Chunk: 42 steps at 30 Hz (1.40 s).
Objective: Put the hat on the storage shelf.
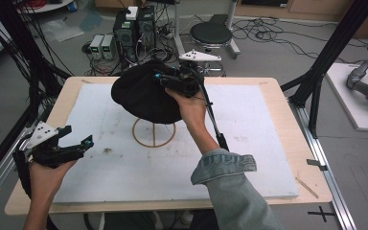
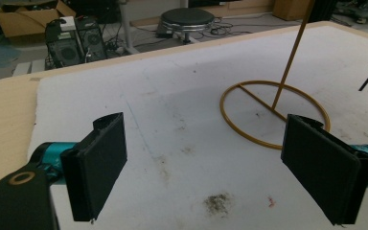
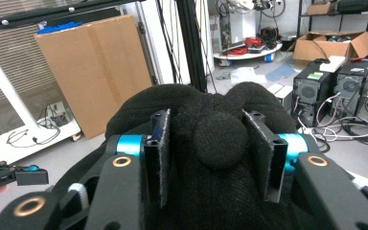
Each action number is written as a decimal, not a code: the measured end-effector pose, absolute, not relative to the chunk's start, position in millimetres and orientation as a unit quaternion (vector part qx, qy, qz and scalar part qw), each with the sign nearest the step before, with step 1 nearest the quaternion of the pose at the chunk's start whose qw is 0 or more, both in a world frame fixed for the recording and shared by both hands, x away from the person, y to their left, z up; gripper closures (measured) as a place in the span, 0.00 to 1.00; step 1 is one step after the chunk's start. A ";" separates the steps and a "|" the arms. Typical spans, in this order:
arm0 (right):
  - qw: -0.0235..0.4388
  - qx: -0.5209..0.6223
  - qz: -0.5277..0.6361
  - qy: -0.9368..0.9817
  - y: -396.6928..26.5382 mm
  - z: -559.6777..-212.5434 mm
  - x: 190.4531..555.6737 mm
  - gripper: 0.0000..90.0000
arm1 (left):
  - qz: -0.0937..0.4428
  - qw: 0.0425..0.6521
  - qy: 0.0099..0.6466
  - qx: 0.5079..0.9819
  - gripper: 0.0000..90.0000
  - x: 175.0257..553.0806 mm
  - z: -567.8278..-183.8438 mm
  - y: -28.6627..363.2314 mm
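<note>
A: Starting at the left, what's the left gripper doing?

B: It sits over the near left corner of the white board, held in the person's left hand. Its jaws stand wide apart with nothing between them; the left gripper view looks straight through the gap onto stained board.

A: And in the middle?

B: A thin yellow wire stand: a ring lying flat on the board with a bar across it and a rod rising from it. The black knit hat is over the stand, above the board; whether it rests on the rod I cannot tell.

A: The right gripper?

B: At the hat's right side, held in the right hand. In the right gripper view its jaws are partly closed, with the hat's bobble and folds of knit between the pads, so it has hold of the hat
</note>
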State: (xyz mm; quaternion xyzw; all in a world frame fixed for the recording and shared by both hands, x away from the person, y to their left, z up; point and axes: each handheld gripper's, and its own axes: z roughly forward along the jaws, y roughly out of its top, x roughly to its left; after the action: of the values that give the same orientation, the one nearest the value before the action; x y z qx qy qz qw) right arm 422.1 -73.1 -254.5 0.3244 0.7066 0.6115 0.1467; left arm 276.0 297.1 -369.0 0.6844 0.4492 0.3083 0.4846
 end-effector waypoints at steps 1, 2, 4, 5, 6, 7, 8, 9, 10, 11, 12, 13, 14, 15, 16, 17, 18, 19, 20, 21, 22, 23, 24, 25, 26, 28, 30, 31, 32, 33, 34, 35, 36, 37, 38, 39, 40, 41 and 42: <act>0.146 0.325 0.612 0.706 -72.7 -255.0 422.4 0.61 | 0.309 0.484 0.449 0.684 0.18 276.1 -369.0 296.6; 0.144 0.326 0.612 0.706 -72.3 -255.3 422.5 0.61 | 0.310 0.485 0.449 0.684 0.18 276.2 -369.1 296.3; 0.143 0.326 0.609 0.709 -71.3 -256.5 423.2 0.59 | 0.310 0.484 0.449 0.684 0.18 276.3 -369.2 296.6; 0.141 0.328 0.609 0.709 -71.0 -256.8 423.1 0.59 | 0.310 0.484 0.449 0.684 0.18 276.2 -369.2 296.9; 0.139 0.328 0.609 0.709 -70.9 -257.0 423.3 0.58 | 0.310 0.485 0.450 0.683 0.18 276.2 -369.2 296.9; 0.138 0.328 0.609 0.709 -71.0 -257.3 423.7 0.57 | 0.310 0.484 0.450 0.684 0.18 276.1 -369.1 297.1; 0.137 0.330 0.609 0.708 -70.8 -257.7 424.1 0.56 | 0.310 0.484 0.449 0.684 0.18 276.0 -369.0 297.1; 0.132 0.332 0.609 0.708 -70.8 -258.1 424.5 0.55 | 0.310 0.484 0.449 0.684 0.18 276.0 -368.9 297.1; 0.127 0.334 0.610 0.708 -70.7 -258.8 425.3 0.54 | 0.310 0.485 0.449 0.684 0.18 276.2 -368.9 297.0; 0.122 0.337 0.610 0.707 -70.7 -259.4 425.8 0.53 | 0.310 0.485 0.450 0.683 0.18 276.2 -369.0 296.7; 0.119 0.338 0.611 0.706 -70.9 -259.9 426.6 0.51 | 0.310 0.485 0.449 0.683 0.18 276.2 -369.0 296.6; 0.114 0.341 0.610 0.706 -71.1 -260.3 426.8 0.49 | 0.310 0.485 0.449 0.683 0.18 276.2 -369.1 296.6; 0.114 0.342 0.610 0.705 -71.2 -260.8 427.3 0.49 | 0.310 0.485 0.449 0.683 0.18 276.2 -369.1 296.5; 0.111 0.343 0.612 0.704 -71.6 -261.5 427.7 0.48 | 0.310 0.485 0.449 0.683 0.18 276.1 -369.0 296.5; 0.108 0.345 0.613 0.702 -71.9 -262.1 428.0 0.47 | 0.309 0.485 0.448 0.684 0.18 276.0 -368.8 296.7; 0.106 0.347 0.613 0.702 -72.1 -262.6 428.5 0.45 | 0.309 0.486 0.448 0.684 0.18 276.0 -368.7 296.8; 0.104 0.350 0.612 0.701 -72.1 -263.0 429.0 0.43 | 0.309 0.486 0.447 0.684 0.18 275.9 -368.6 296.8; 0.101 0.353 0.612 0.700 -72.3 -263.5 429.6 0.42 | 0.309 0.486 0.448 0.684 0.18 276.0 -368.7 296.8; 0.095 0.355 0.613 0.699 -72.4 -264.1 430.5 0.41 | 0.309 0.486 0.448 0.684 0.18 276.0 -368.6 296.9; 0.091 0.358 0.614 0.698 -72.8 -264.6 431.0 0.40 | 0.309 0.486 0.448 0.684 0.18 275.9 -368.7 297.0; 0.090 0.359 0.614 0.697 -73.0 -264.7 431.4 0.40 | 0.309 0.486 0.448 0.684 0.18 275.9 -368.7 297.0; 0.090 0.359 0.614 0.698 -73.0 -264.8 431.6 0.40 | 0.309 0.485 0.448 0.684 0.18 276.0 -368.7 297.0; 0.090 0.359 0.614 0.698 -73.0 -264.8 431.6 0.39 | 0.309 0.485 0.449 0.684 0.18 275.9 -368.6 296.9; 0.090 0.361 0.613 0.697 -72.9 -264.6 431.2 0.38 | 0.309 0.485 0.449 0.684 0.18 275.8 -368.6 296.8; 0.090 0.361 0.613 0.697 -73.1 -264.4 431.1 0.35 | 0.309 0.486 0.448 0.684 0.18 275.9 -368.5 296.9; 0.095 0.361 0.613 0.696 -74.7 -263.8 431.2 0.33 | 0.309 0.486 0.449 0.683 0.18 275.8 -368.5 296.9; 0.094 0.363 0.615 0.694 -77.0 -262.7 431.0 0.33 | 0.310 0.486 0.448 0.683 0.18 275.8 -368.5 297.1; 0.093 0.362 0.615 0.694 -78.1 -262.1 430.9 0.33 | 0.309 0.486 0.448 0.684 0.18 275.8 -368.5 297.1; 0.095 0.362 0.616 0.693 -79.1 -261.3 430.5 0.33 | 0.310 0.486 0.448 0.683 0.18 275.7 -368.4 297.0; 0.099 0.361 0.615 0.694 -80.3 -260.5 429.8 0.32 | 0.310 0.486 0.448 0.683 0.18 275.7 -368.4 296.9; 0.102 0.361 0.614 0.694 -81.0 -259.8 429.1 0.32 | 0.310 0.486 0.448 0.683 0.18 275.7 -368.3 296.9; 0.105 0.361 0.613 0.695 -81.9 -259.2 428.4 0.31 | 0.310 0.486 0.448 0.684 0.18 275.6 -368.1 297.0; 0.108 0.361 0.611 0.696 -83.6 -258.4 427.4 0.30 | 0.310 0.485 0.447 0.684 0.18 275.4 -367.9 297.1; 0.110 0.361 0.610 0.697 -85.0 -257.9 426.9 0.29 | 0.311 0.486 0.448 0.684 0.18 275.4 -367.8 297.3; 0.116 0.360 0.609 0.697 -87.1 -257.4 426.2 0.28 | 0.310 0.487 0.448 0.682 0.18 275.4 -367.6 297.5; 0.124 0.361 0.608 0.696 -90.4 -257.1 424.7 0.28 | 0.310 0.486 0.448 0.683 0.18 275.4 -367.5 297.8; 0.127 0.362 0.607 0.696 -92.8 -257.0 423.8 0.28 | 0.310 0.485 0.449 0.684 0.18 275.4 -367.6 298.0; 0.134 0.362 0.604 0.697 -96.7 -257.2 423.4 0.28 | 0.310 0.484 0.449 0.684 0.18 275.5 -367.8 298.2; 0.136 0.364 0.602 0.697 -100.7 -257.5 422.7 0.28 | 0.310 0.486 0.450 0.682 0.18 275.8 -368.1 297.9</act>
State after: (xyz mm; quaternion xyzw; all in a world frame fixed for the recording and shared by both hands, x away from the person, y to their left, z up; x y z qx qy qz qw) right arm 422.7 -100.7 -257.5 0.3644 0.6971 0.6023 0.1362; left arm 275.8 297.9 -368.1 0.6822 0.4499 0.3103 0.4857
